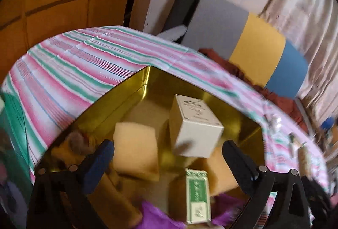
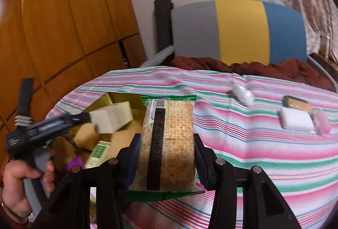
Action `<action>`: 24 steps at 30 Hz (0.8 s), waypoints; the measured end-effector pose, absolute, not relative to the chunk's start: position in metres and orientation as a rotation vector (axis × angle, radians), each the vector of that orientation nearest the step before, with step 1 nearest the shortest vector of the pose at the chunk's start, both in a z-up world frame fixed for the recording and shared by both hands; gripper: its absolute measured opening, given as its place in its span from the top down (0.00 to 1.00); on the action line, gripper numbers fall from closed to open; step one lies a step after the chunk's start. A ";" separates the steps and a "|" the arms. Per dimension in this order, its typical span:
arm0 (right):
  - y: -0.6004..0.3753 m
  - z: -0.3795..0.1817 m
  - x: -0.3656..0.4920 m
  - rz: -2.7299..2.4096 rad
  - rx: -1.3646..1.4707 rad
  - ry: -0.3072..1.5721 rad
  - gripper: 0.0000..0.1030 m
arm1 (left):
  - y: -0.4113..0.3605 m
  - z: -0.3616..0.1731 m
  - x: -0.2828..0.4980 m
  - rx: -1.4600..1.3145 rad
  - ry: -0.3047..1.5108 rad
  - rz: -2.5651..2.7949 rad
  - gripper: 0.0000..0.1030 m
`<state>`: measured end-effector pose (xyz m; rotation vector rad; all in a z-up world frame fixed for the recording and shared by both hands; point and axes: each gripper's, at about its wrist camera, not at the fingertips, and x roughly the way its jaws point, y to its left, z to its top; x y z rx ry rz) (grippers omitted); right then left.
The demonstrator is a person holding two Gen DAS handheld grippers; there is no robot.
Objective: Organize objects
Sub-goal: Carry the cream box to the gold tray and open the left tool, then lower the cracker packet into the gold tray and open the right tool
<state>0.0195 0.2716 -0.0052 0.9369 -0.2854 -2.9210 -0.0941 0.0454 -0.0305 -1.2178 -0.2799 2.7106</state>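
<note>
A gold tin (image 1: 135, 85) lies open on the striped tablecloth (image 1: 69, 64). My left gripper (image 1: 169, 157) hangs open over it, nothing pressed between its wide-set fingers. A white carton (image 1: 196, 131) sits tilted in the tin just ahead of them, over tan blocks (image 1: 135, 150), a green-and-white small box (image 1: 197, 195) and something purple (image 1: 156, 218). In the right wrist view my right gripper (image 2: 166, 140) is shut on a green-edged cracker packet (image 2: 169, 136), held above the cloth just right of the tin (image 2: 109, 98). The white carton (image 2: 112, 117) shows there too.
To the right on the cloth lie a white block (image 2: 295, 119), a small green-and-tan packet (image 2: 297, 103), a clear wrapped piece (image 2: 243, 92) and a pink wrapped piece (image 2: 322, 121). A grey, yellow and blue chair back (image 2: 240, 32) stands behind the table. A hand (image 2: 21, 182) holds the left tool.
</note>
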 end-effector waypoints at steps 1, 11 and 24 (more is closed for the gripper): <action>0.267 -0.003 0.017 -2.913 0.929 -0.288 0.55 | 0.049 -0.031 -0.098 -1.237 -0.235 2.717 0.02; 0.250 -0.004 -0.005 -2.859 0.978 -0.300 0.54 | 0.053 -0.041 -0.116 -1.324 -0.150 2.709 0.06; 0.228 -0.026 -0.076 -2.826 1.144 -0.186 0.54 | 0.001 -0.036 -0.068 -1.195 -0.533 2.750 0.00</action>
